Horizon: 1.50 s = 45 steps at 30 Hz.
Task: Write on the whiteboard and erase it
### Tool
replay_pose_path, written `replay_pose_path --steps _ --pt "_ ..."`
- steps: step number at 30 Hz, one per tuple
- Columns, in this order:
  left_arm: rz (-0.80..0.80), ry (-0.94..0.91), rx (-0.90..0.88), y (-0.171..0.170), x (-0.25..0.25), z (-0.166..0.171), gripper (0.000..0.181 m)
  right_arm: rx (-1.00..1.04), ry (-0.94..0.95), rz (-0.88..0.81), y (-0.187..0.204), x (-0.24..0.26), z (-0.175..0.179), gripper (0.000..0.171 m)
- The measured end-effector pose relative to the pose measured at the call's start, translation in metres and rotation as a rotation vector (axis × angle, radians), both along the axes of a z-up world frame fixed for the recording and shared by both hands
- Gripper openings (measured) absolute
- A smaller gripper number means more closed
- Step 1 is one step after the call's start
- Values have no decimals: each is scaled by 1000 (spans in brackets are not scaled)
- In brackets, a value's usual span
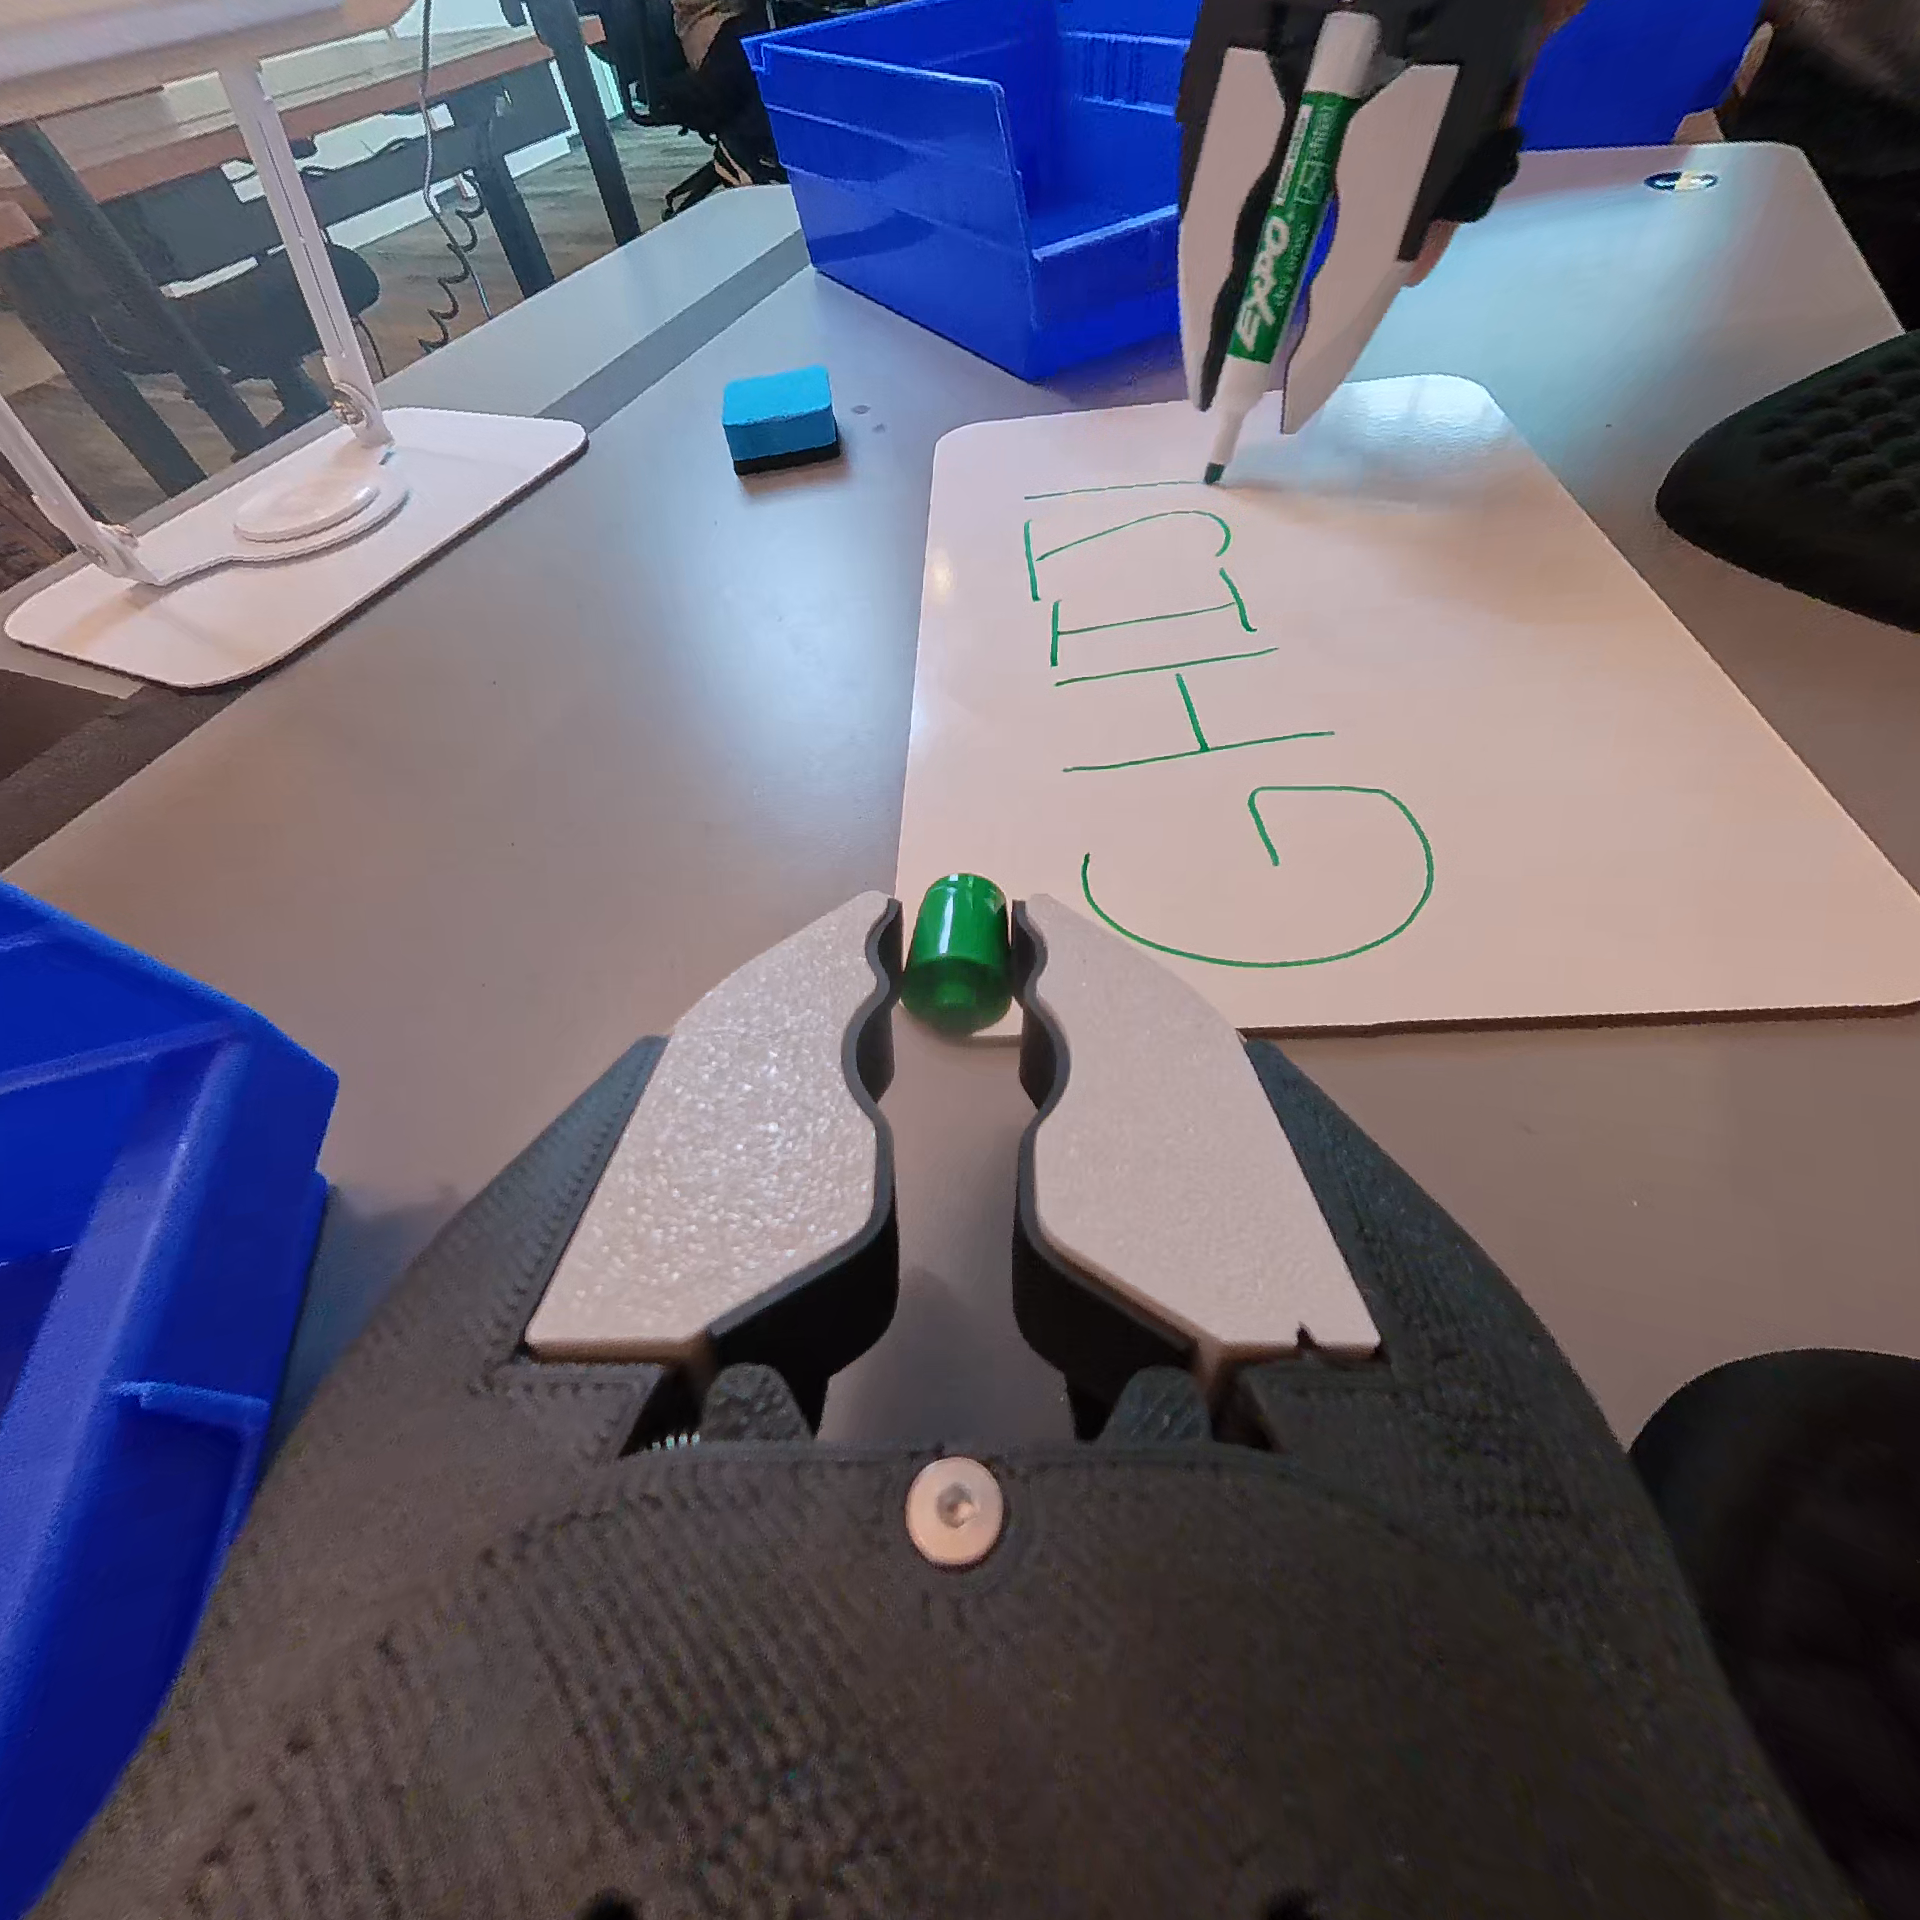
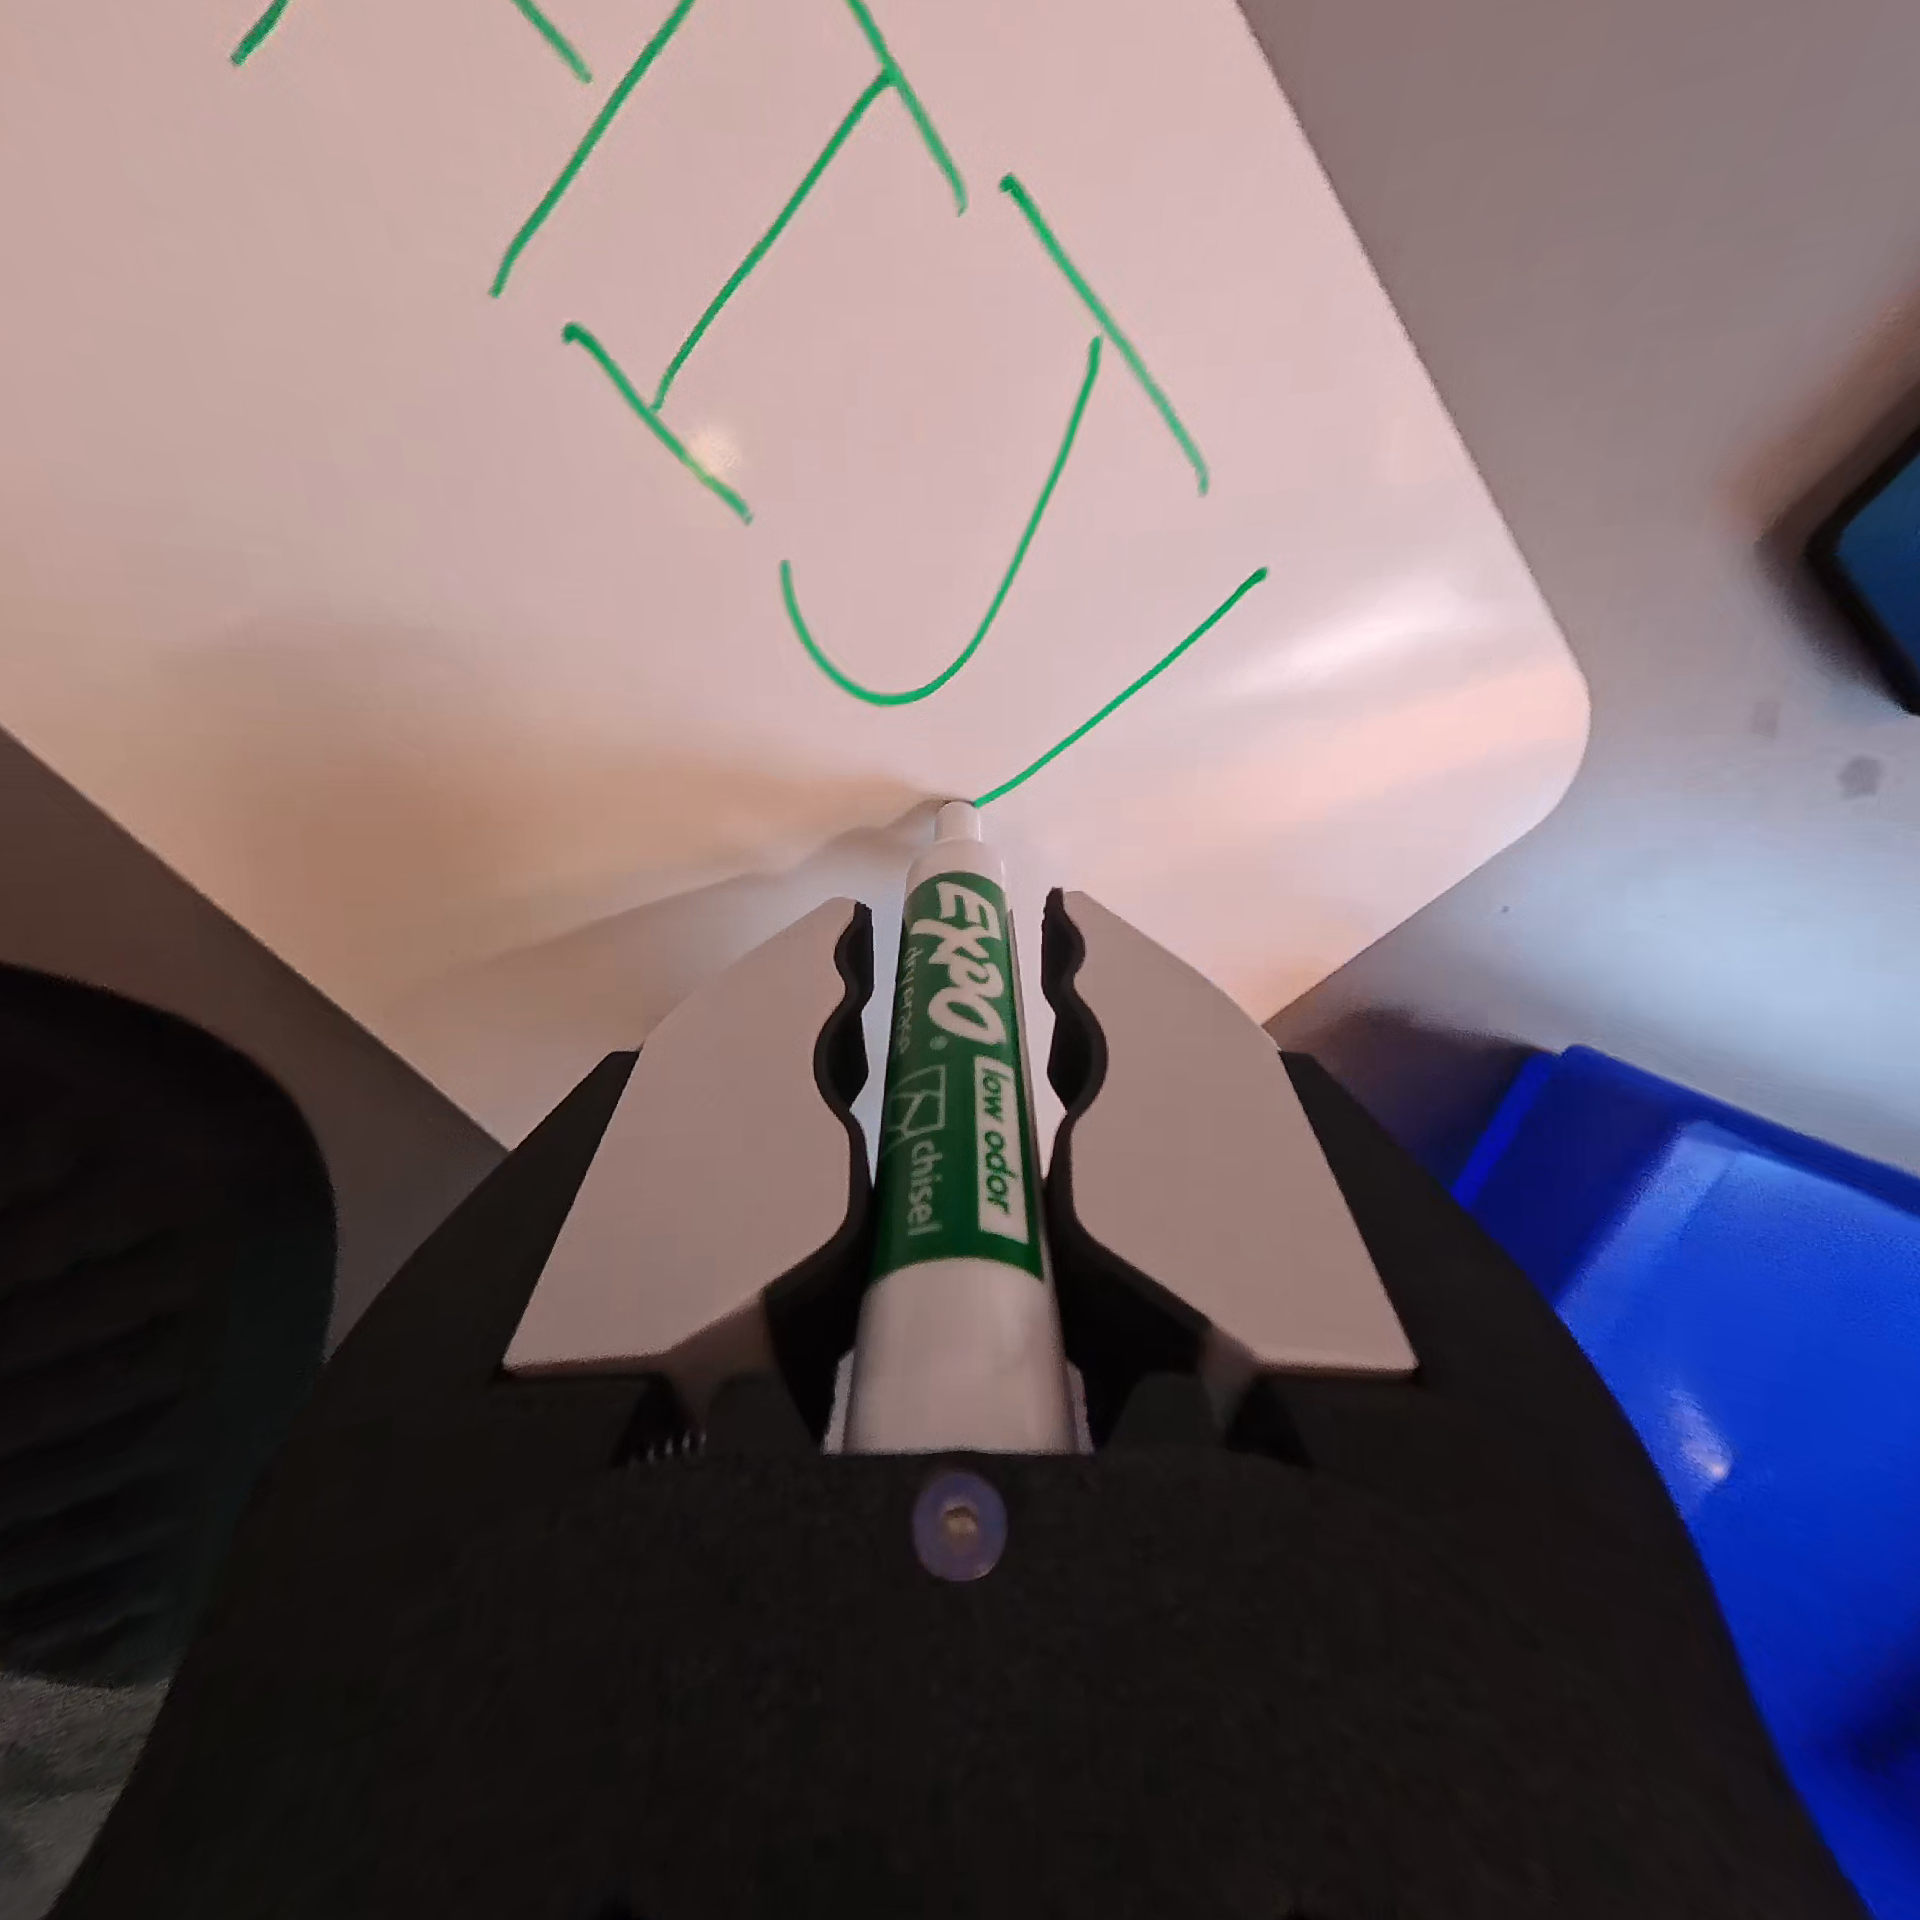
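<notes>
On the desk [image 1: 623,727] lies the whiteboard [image 1: 1558,727], partly lettered in green. Right tool [image 2: 956,914] is clamped on the marker [image 2: 951,1122], barrel steep, tip touching the board's far end at a fresh stroke. Left tool [image 1: 956,914] grips the green cap [image 1: 956,966] at the near edge. Eraser [image 1: 779,416] sits off the board's far left corner, probably nearer the right tool.
</notes>
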State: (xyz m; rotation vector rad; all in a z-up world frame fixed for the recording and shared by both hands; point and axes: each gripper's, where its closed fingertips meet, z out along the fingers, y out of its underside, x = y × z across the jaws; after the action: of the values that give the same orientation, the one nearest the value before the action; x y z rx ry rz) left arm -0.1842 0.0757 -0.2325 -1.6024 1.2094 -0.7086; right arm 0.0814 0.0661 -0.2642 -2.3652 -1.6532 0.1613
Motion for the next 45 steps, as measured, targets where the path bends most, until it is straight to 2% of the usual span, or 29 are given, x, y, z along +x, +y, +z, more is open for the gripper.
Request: replay_pose_path --steps 3,12,16,24,34,45 --pt "1 1 2 0 0 0 20 26 9 -7 1 0 1 33" --pt "4 -3 -1 1 0 0 20 106 34 -97 59 11 5 33" --pt "1 -4 -2 1 0 0 20 82 26 -83 54 8 -1 33" --pt "0 1 1 1 0 0 20 43 34 -26 17 -6 -1 33" --pt "2 0 -1 1 0 0 20 37 7 -107 13 30 0 33" --pt "6 -4 -2 1 -1 0 20 106 26 -105 49 20 12 33"
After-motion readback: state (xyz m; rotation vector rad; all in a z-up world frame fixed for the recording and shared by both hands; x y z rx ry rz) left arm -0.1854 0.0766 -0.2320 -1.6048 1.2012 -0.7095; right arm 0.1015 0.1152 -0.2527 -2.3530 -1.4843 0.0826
